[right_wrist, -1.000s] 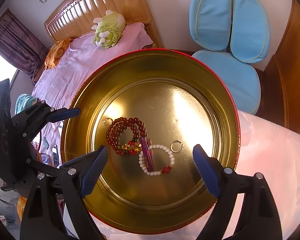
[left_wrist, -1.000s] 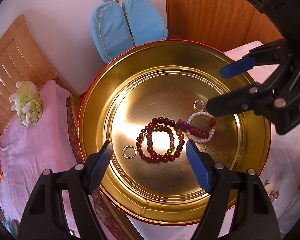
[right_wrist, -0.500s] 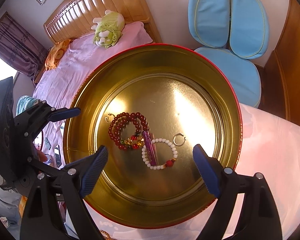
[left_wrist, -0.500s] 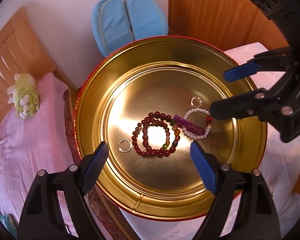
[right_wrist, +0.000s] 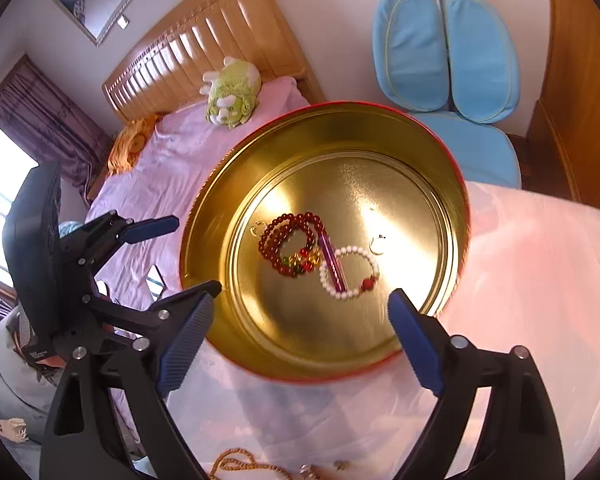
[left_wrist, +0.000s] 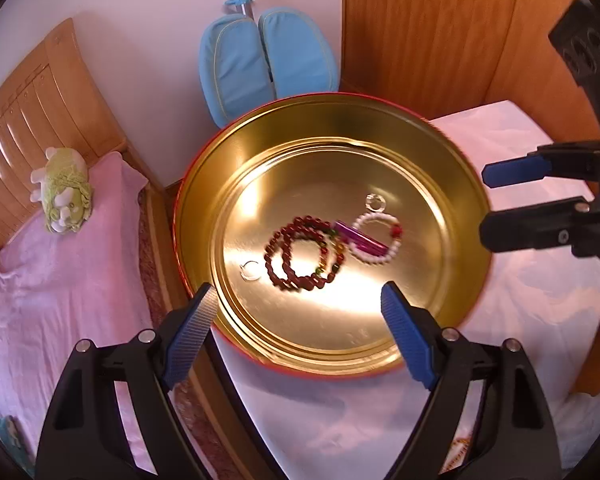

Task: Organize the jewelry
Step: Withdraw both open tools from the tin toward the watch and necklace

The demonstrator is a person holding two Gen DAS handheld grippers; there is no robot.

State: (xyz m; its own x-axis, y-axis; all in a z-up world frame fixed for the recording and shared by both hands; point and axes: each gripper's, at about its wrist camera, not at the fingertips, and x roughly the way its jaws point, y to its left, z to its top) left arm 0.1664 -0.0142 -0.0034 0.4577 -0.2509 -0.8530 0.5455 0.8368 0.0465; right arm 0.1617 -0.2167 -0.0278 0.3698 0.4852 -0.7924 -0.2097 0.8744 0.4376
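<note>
Gold tin (left_wrist: 452, 184), round, red outer rim, on a white-covered worktop (left_wrist: 540, 300).

Contents, all on the tin floor:
- red bead bracelet (left_wrist: 304, 254), double loop;
- white bead bracelet (left_wrist: 376, 236), touching the red one;
- purple tube (left_wrist: 360, 238), lying across the white bracelet;
- two small rings (left_wrist: 251, 271), one either side of the bracelets.

Left claw (left_wrist: 296, 336): fingers apart, empty, above the tin's near rim. Right claw (right_wrist: 300, 338): fingers apart, empty.
</note>
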